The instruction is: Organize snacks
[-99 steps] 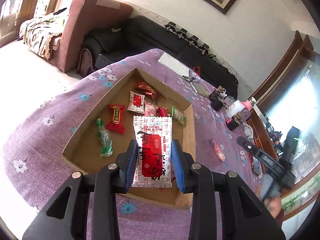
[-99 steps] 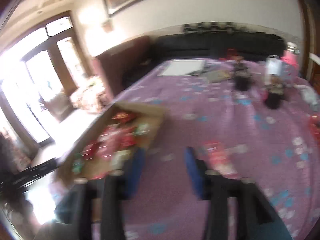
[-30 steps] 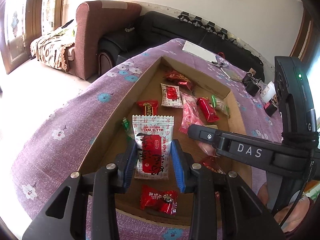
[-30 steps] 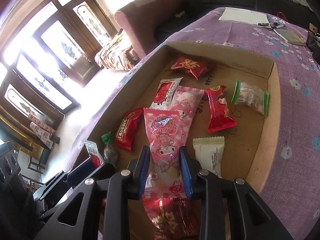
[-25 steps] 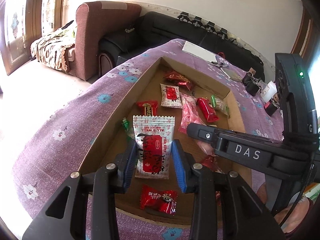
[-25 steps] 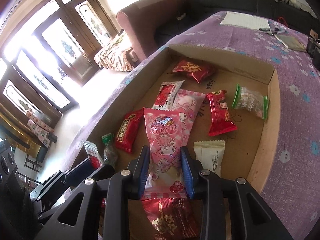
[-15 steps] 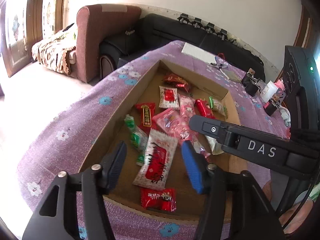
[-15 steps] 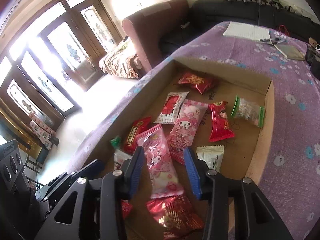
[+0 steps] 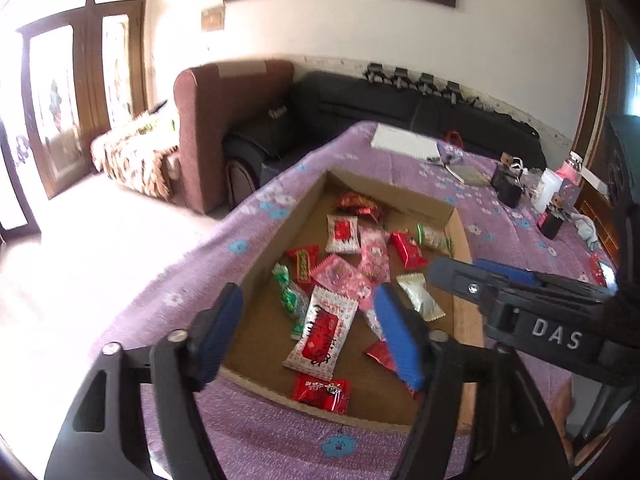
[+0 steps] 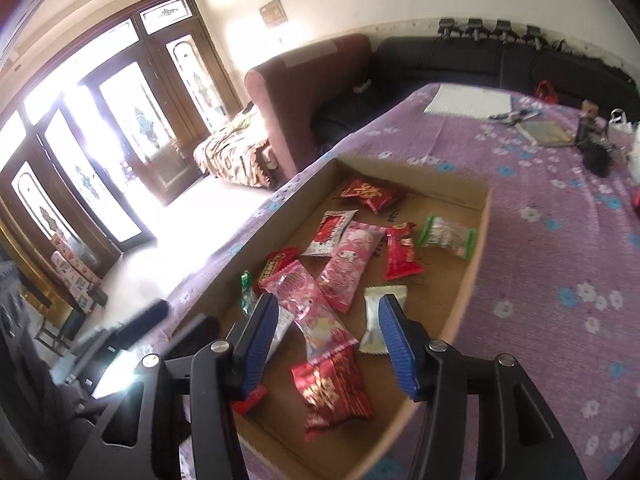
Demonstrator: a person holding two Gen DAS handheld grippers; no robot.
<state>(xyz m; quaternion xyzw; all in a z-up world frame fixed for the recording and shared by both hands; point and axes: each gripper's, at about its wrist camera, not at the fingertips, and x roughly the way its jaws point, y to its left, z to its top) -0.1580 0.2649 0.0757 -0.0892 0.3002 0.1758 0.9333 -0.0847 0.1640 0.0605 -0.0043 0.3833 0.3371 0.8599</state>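
Both the left gripper (image 9: 308,332) and right gripper (image 10: 326,344) hover spread and empty above the snacks (image 10: 344,264) lying in the cardboard box (image 10: 466,280), where overlapping slippery wrappers could make a careless pinch lift two packets.

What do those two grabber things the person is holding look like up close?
Each is a black plastic frame with cut-out holes and round silver screw heads. The left gripper and the right gripper both end in blue ribbed pads lining the jaws. Seen from the left camera, the right one's black side carries white letters "DAS". No cables or sleeves are clearly visible.
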